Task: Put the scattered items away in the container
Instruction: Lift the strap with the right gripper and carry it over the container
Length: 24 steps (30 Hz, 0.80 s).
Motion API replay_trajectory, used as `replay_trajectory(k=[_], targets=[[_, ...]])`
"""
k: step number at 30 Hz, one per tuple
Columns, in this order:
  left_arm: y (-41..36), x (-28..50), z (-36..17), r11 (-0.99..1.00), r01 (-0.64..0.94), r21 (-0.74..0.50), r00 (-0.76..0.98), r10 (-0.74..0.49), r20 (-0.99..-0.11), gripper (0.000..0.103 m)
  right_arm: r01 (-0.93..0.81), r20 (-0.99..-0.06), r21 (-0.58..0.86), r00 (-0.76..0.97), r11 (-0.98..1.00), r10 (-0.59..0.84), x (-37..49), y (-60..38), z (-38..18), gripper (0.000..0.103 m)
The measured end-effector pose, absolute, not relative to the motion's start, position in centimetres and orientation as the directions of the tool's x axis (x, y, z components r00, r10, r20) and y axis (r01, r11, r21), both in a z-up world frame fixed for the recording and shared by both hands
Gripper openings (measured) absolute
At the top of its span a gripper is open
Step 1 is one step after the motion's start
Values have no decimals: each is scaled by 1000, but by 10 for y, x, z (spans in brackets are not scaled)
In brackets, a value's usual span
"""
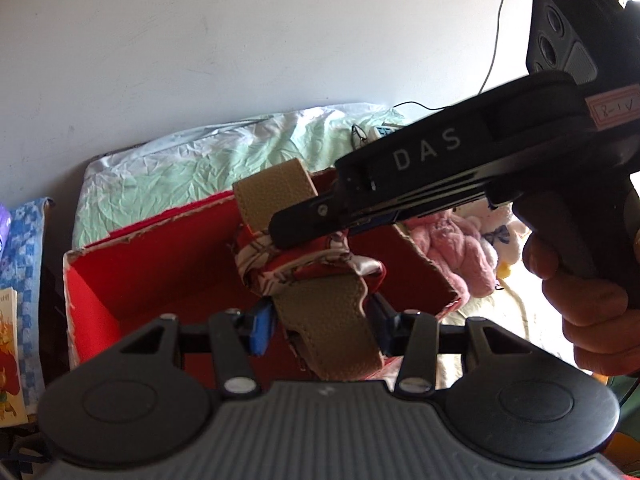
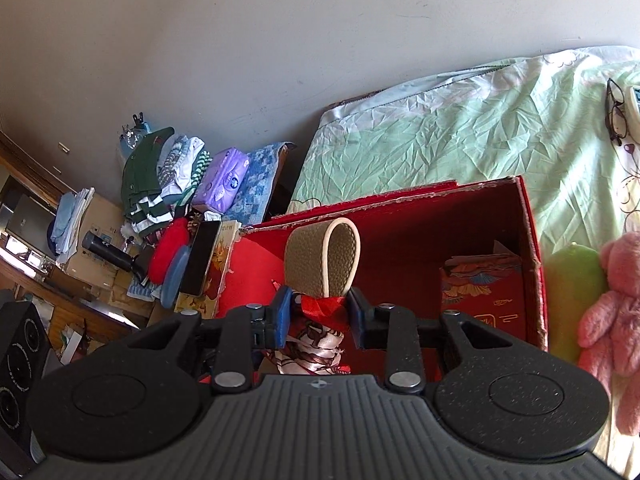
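Note:
A tan leather strap (image 1: 328, 320) with a red and white scarf (image 1: 280, 264) tied around it hangs over an open red cardboard box (image 1: 168, 272). My left gripper (image 1: 324, 332) is shut on the strap's lower end. My right gripper (image 1: 282, 234) comes in from the upper right and is shut on the scarf-wrapped part. In the right wrist view, the right gripper (image 2: 320, 316) pinches the scarf (image 2: 320, 306) just below the strap's upright loop (image 2: 324, 256). A red printed packet (image 2: 480, 296) lies inside the box (image 2: 400, 240).
The box sits on a bed with a pale green sheet (image 2: 440, 128). A pink plush toy (image 2: 612, 312) and a green cushion (image 2: 572, 292) lie right of it. Glasses (image 2: 616, 112) rest further back. Folded clothes (image 2: 160, 176), a tissue pack (image 2: 224, 180) and a phone (image 2: 200, 256) crowd the left.

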<state>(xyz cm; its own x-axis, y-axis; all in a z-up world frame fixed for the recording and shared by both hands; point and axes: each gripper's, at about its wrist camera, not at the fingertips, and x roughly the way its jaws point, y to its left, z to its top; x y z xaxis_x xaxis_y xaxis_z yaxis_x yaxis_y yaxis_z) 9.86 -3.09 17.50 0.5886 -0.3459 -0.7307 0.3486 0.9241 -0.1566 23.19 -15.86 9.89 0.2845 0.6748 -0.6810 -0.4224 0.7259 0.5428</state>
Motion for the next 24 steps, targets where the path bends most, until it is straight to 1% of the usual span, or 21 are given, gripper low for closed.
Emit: replay_trajectory(k=[9, 18, 24], targets=[[-4, 128, 143, 934, 314, -171, 497, -315, -809, 48, -445, -759, 491, 202, 749, 618, 252, -121, 72, 32], [5, 160, 111, 945, 265, -193, 384, -287, -877, 47, -421, -802, 495, 115, 760, 586, 278, -102, 37, 31], [8, 188, 84, 960, 215, -181, 281, -238, -930, 46, -395, -822, 505, 51, 768, 567, 290, -93, 13, 31]])
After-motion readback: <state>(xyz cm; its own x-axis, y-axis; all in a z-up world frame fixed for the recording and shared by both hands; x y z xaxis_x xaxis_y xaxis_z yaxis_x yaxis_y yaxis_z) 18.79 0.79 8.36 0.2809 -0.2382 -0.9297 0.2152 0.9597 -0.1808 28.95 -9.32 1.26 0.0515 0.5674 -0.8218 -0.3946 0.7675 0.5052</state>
